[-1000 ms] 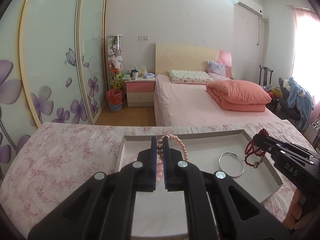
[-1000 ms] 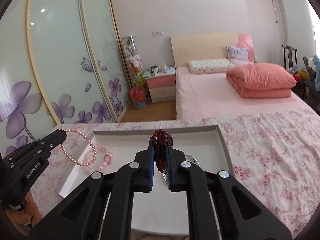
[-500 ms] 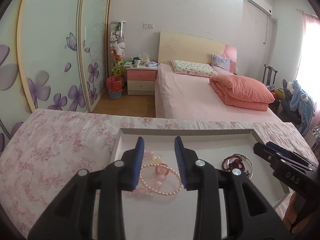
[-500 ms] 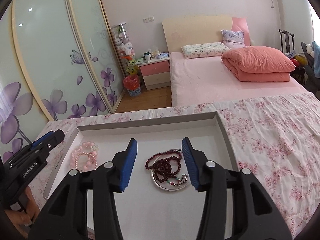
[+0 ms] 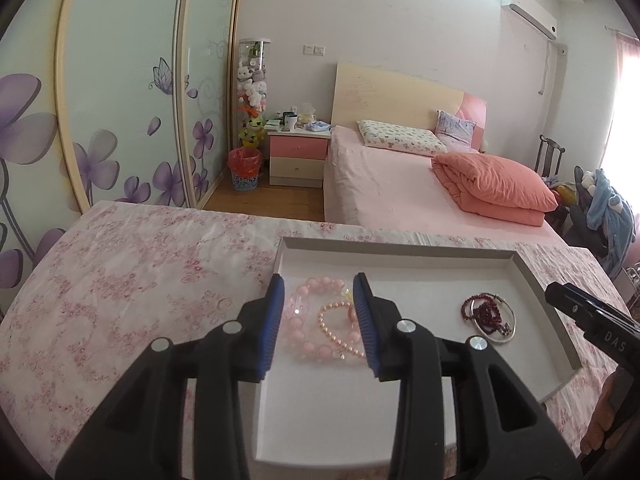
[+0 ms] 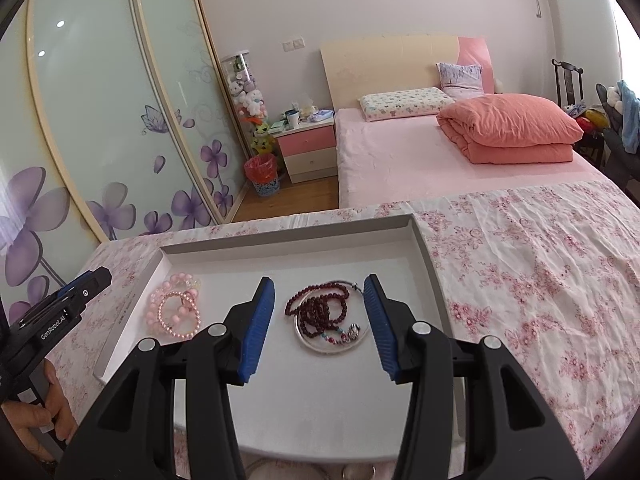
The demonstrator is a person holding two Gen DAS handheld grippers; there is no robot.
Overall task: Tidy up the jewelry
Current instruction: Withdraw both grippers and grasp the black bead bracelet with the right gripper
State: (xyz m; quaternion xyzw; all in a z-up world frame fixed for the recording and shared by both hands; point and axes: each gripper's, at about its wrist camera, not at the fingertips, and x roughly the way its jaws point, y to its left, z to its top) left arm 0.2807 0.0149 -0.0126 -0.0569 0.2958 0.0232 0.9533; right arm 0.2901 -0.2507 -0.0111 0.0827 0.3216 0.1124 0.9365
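Now, left tongs (image 5: 319,312): wide open, holding nothing, over the pink beads (image 5: 310,326) and pearl bracelet (image 5: 340,330) in the picture's middle.
Right tongs (image 6: 319,318): wide open too, empty, above the dark red beads (image 6: 322,314) and silver bangle (image 6: 332,344), lower middle.
Tray (image 6: 288,242): white, on the flowery bench (image 6: 540,272).
Why sorted so: pink things lie left and red ones right, probably so the strings don't tangle.
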